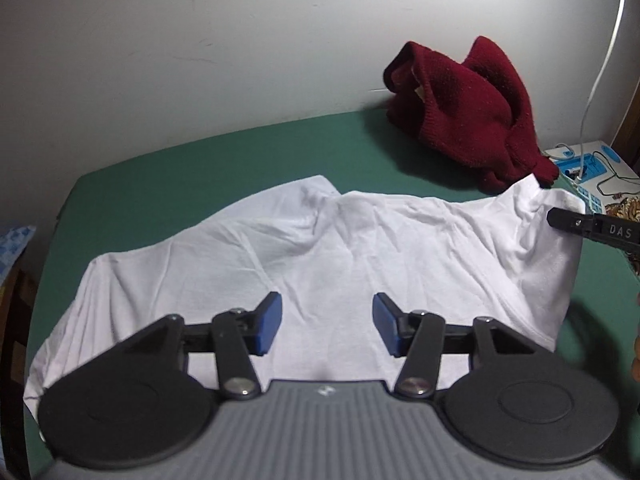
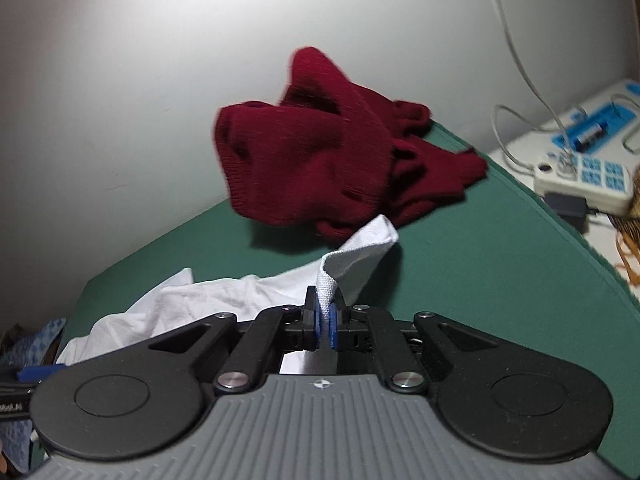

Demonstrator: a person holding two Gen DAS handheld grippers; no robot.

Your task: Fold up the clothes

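Observation:
A white T-shirt [image 1: 320,248] lies spread and wrinkled on the green table cover [image 1: 200,160]. My left gripper [image 1: 327,324] hovers open just above the shirt's near part; its blue pads [image 1: 268,322] stand apart with only flat cloth below them. My right gripper [image 2: 326,320] is shut on a hemmed edge of the white T-shirt [image 2: 360,256], which sticks up between its pads. In the left wrist view that right gripper [image 1: 560,220] pinches the shirt's far right corner and lifts it off the cover.
A crumpled maroon knit sweater [image 1: 468,116] is heaped at the back against the wall, close to the lifted corner. Right of the green cover [image 2: 480,272] sits a white and blue power strip [image 2: 588,176] with cables [image 2: 520,60]. Patterned blue cloth [image 1: 16,244] lies past the left edge.

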